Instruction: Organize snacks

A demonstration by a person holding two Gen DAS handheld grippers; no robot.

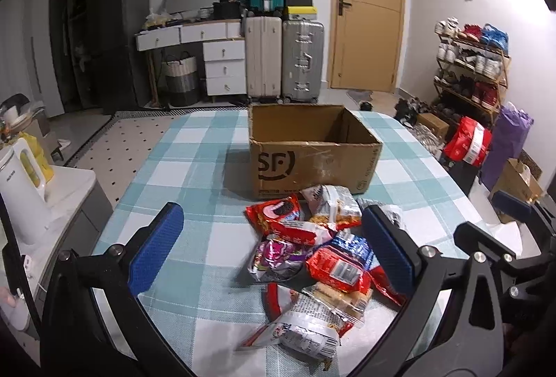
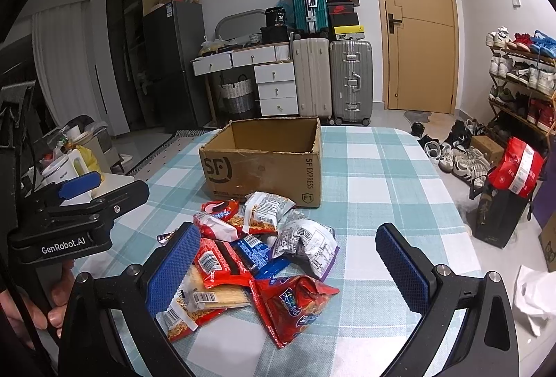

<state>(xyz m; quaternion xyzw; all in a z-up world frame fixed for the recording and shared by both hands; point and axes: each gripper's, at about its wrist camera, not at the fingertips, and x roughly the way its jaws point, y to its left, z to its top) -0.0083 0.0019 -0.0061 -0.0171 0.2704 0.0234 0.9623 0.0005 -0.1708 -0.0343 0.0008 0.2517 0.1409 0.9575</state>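
Note:
A pile of snack packets [image 1: 312,255] [image 2: 257,255] lies on a table with a teal checked cloth [image 1: 194,168] [image 2: 375,182]. Behind the pile stands an open cardboard box [image 1: 312,165] [image 2: 264,168] marked SF, and what I see of its inside is bare. My left gripper [image 1: 274,250] hovers open just above the pile's left part, with nothing between its blue pads. My right gripper [image 2: 288,267] is open as well, low over the pile's near side, and holds nothing. In the right wrist view the left gripper's body [image 2: 69,220] shows at the far left, held by a hand [image 2: 38,307].
A white kettle [image 1: 24,196] stands on a side counter left of the table. Suitcases [image 1: 285,60], a drawer unit [image 1: 222,64] and a door [image 1: 368,8] line the far wall. A shoe rack [image 2: 521,78], loose shoes and bags [image 2: 514,175] crowd the floor to the right.

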